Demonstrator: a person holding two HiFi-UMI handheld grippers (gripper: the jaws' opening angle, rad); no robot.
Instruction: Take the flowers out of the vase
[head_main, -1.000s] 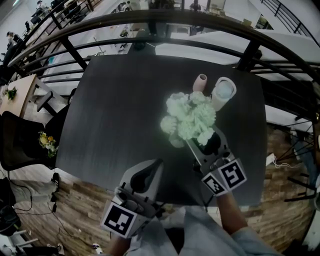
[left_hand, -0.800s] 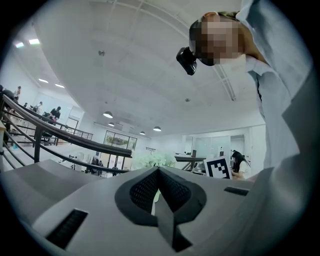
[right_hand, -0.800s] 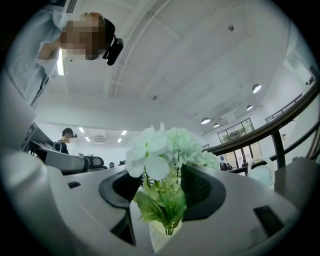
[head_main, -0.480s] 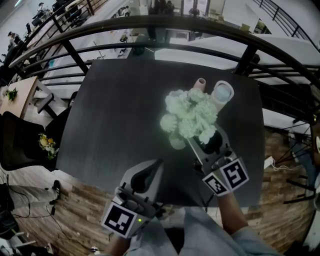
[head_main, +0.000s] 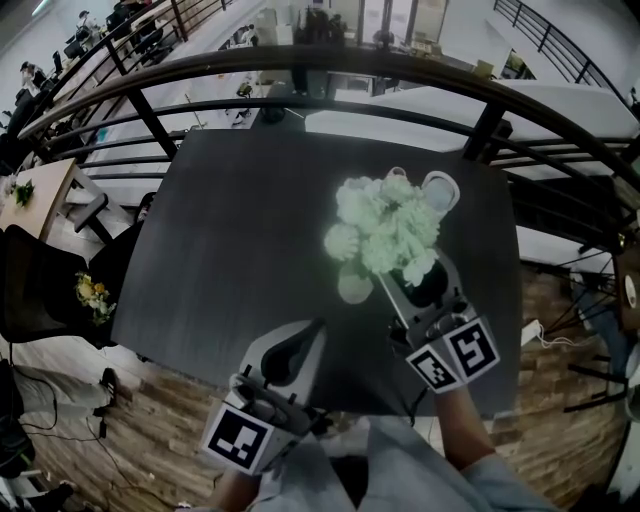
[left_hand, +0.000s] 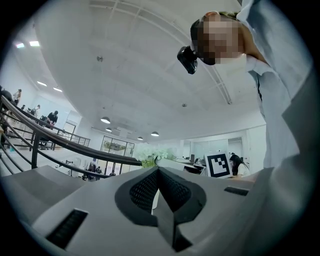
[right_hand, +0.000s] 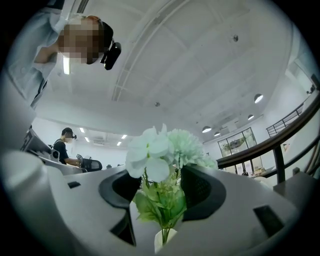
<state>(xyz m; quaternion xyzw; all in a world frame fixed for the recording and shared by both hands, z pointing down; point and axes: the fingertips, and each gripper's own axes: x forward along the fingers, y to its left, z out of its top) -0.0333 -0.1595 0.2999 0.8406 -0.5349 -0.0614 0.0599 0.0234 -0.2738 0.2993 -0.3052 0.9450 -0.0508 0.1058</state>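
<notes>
Dark table (head_main: 240, 230): flowers (head_main: 385, 225) half hide vase (head_main: 441, 188); right gripper (head_main: 410, 274) pinches them, left gripper (head_main: 315, 330) pressed together

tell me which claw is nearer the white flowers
Right. The right claw grips the white flowers by their stems. The left claw, shut and empty, sits apart from them, lower left in the head view.

Ahead and to the left of the left tongs (head_main: 314, 332) the dark worktop (head_main: 230, 250) lies bare. Ahead of the right tongs (head_main: 412, 281), the flowers (head_main: 385, 225) and a white vase (head_main: 441, 189) block the way. A railing (head_main: 300, 62) bars the far side.
</notes>
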